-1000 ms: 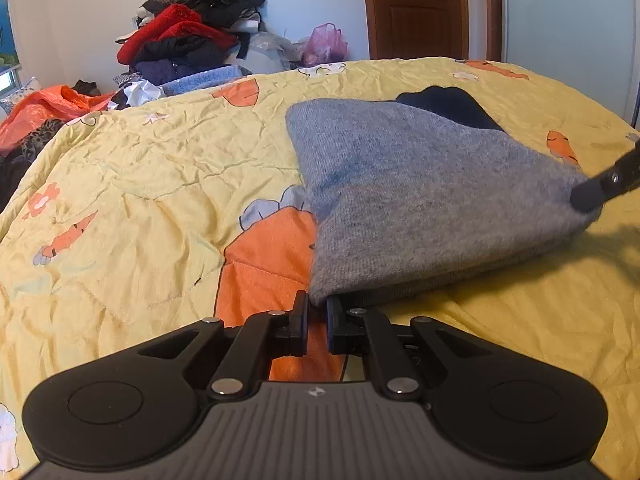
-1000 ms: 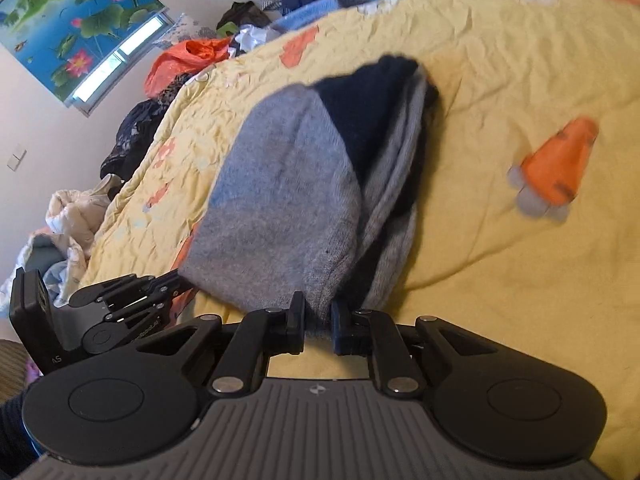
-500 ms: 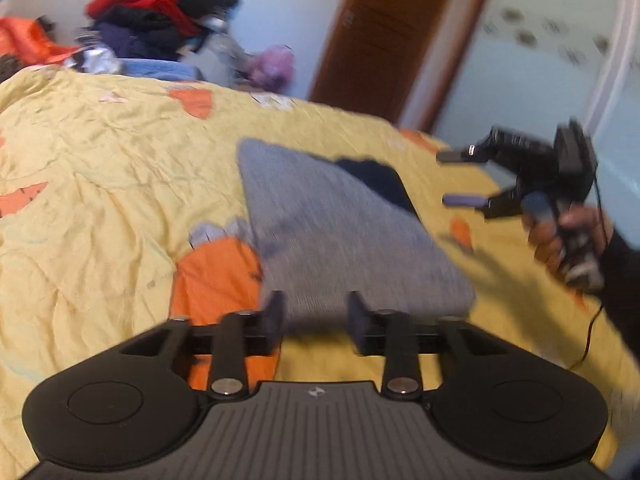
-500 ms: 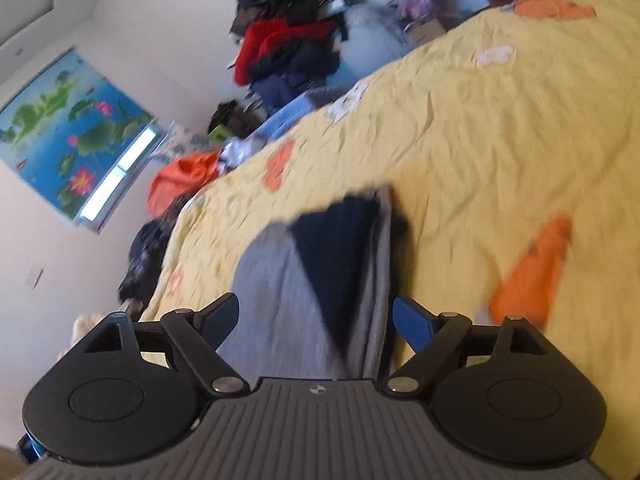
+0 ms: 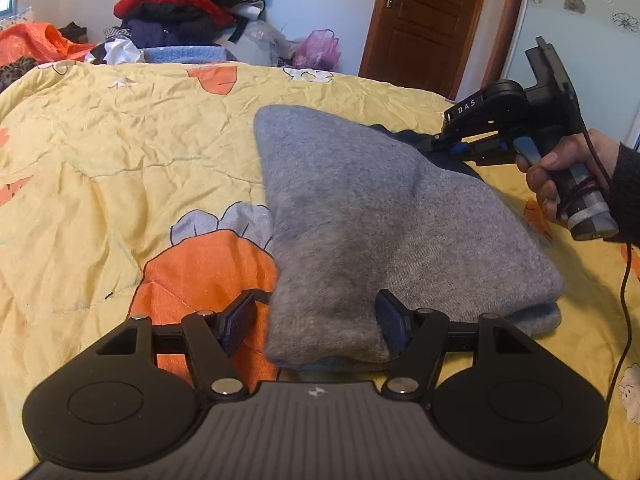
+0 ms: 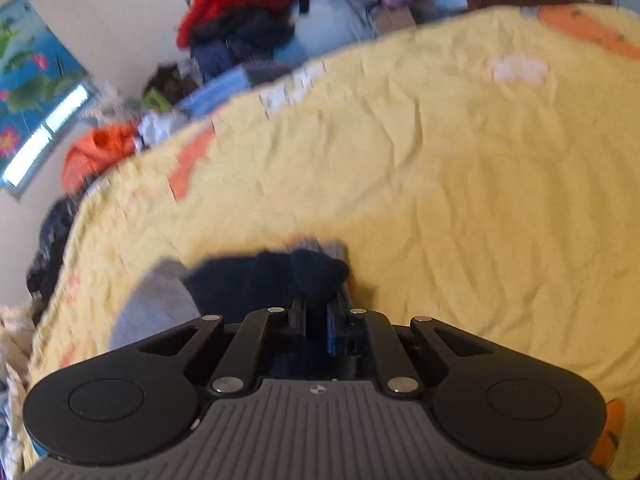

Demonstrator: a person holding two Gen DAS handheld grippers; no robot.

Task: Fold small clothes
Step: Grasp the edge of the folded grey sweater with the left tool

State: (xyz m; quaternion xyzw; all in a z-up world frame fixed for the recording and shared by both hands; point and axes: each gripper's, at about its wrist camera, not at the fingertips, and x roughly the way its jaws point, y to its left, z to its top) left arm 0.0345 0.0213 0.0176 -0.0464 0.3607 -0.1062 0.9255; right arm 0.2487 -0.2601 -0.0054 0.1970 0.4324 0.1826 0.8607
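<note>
A folded grey knit garment [image 5: 380, 216] lies on the yellow quilt [image 5: 120, 160], with a navy part [image 5: 404, 136] showing at its far end. My left gripper [image 5: 316, 320] is at the garment's near corner. Its jaws are opening, the grey corner lies loose between them, and the left pad stands clear of the cloth. My right gripper [image 5: 440, 146], held by a hand [image 5: 560, 168], reaches in from the right at the far end. In the right wrist view it [image 6: 316, 312] is shut on the navy cloth [image 6: 260, 280].
A heap of red, black and blue clothes [image 5: 188, 12] is piled beyond the bed's far edge, beside a pink bag [image 5: 320, 48] and an orange cloth [image 5: 32, 44]. A brown door [image 5: 424, 20] stands behind. A cable [image 5: 624, 300] hangs from the right gripper's handle.
The left gripper let go of the grey corner and spread its jaws. The right gripper released the near right corner, swung to the far navy end and shut there.
</note>
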